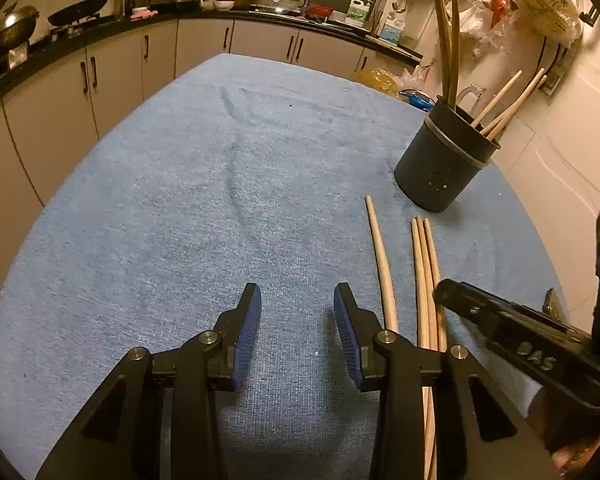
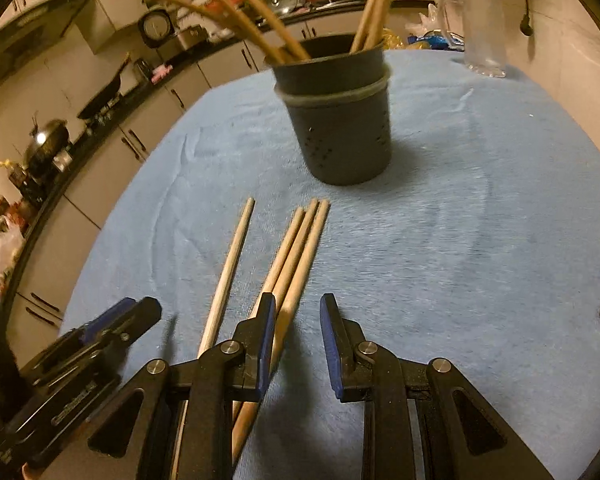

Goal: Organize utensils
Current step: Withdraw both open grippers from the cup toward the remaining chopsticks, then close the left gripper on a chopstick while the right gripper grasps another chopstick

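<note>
Four pale wooden chopsticks lie on the blue towel (image 1: 220, 200): a single chopstick (image 1: 382, 264) and, to its right, a bundle of three (image 1: 426, 280). Beyond them stands a dark round utensil holder (image 1: 444, 160) with several chopsticks and long dark utensils in it. My left gripper (image 1: 297, 308) hovers open over bare towel, left of the single chopstick. My right gripper (image 2: 298, 312) is open just above the near half of the bundle (image 2: 300, 248). One stick shows in the gap beside its left finger (image 2: 266, 320), and the pads are not pressing on it. The single chopstick (image 2: 232, 264) lies further left.
A clear glass mug (image 2: 484, 32) stands behind the holder (image 2: 340, 132), near the wall. Kitchen counter and cabinets (image 1: 120, 60) curve round the table's far and left sides. My left gripper (image 2: 140, 308) sits close to the right one's left side.
</note>
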{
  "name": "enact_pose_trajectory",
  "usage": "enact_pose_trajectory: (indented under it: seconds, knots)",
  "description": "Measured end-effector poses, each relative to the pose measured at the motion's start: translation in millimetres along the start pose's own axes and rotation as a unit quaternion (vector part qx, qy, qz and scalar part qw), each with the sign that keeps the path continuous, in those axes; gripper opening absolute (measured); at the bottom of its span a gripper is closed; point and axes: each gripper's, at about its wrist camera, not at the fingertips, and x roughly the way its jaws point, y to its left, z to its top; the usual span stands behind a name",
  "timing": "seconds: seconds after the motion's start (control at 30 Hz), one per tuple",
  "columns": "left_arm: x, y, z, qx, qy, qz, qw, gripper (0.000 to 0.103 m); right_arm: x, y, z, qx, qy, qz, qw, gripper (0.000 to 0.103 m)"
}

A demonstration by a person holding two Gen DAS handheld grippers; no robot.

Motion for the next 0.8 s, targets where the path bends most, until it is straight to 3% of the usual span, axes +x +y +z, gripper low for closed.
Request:
enact_pose_trajectory:
  seconds: [0.4,0.53,0.8]
  knots:
    - [2,-1,0,-0.004,0.007,-0.008,0.9999,0.036,9,6,13,-0.051,0.03,-0.054,0.997,0.02]
    - [3,-3,0,0.002,0.013,-0.008,0.9999,0.037,12,-3,24,-0.044,0.044,-0.062,0.996,0.01]
    - [18,-27,13,0.024,0.077,-0.036,0.9961,0.042,-10,-40,13,-0.03,0.068,-0.044,0.996,0.008]
